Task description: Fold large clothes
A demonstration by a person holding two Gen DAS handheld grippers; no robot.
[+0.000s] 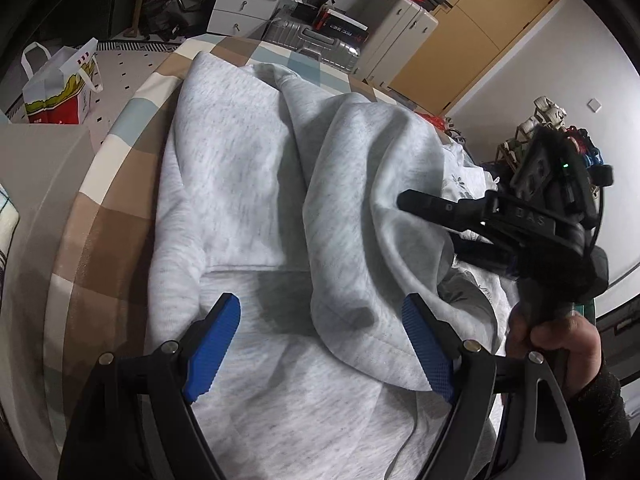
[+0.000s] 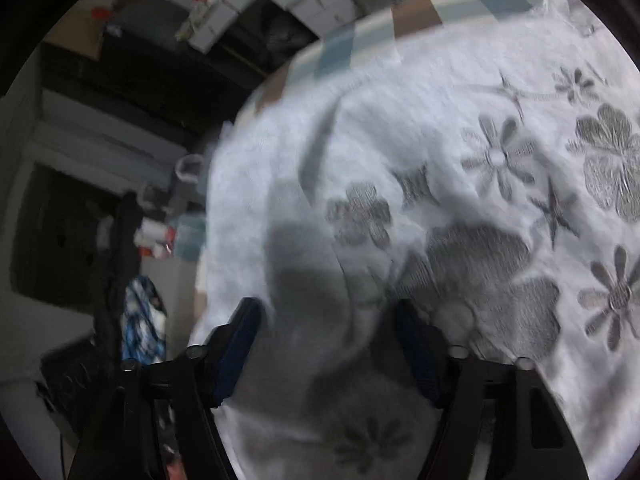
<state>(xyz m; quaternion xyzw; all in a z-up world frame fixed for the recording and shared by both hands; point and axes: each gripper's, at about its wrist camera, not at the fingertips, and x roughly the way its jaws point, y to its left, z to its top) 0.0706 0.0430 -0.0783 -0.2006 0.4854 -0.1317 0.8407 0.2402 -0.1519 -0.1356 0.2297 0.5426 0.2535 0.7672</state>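
A large light-grey sweatshirt point(image 1: 240, 160) lies spread on a checked bed cover point(image 1: 120, 220), with one side lifted into a thick fold point(image 1: 360, 200) in the middle. My left gripper point(image 1: 320, 304) hovers open just above the garment, its blue pads wide apart on either side of the fold's lower edge. A hand point(image 1: 560, 336) holds my right gripper point(image 1: 432, 224) at the fold's right edge. The blurred right wrist view shows that gripper point(image 2: 328, 308) with jaws apart over white cloth with grey flowers point(image 2: 500, 160). Cloth lies between the pads, but I see no pinch.
The bed cover's edge point(image 2: 340, 48) drops off on the left. On the floor stands a paper bag point(image 1: 60, 84). Beyond the bed are white drawers point(image 1: 248, 0), a silver suitcase point(image 1: 316, 40) and a wooden door point(image 1: 480, 32). Figurines point(image 1: 548, 120) stand at the right.
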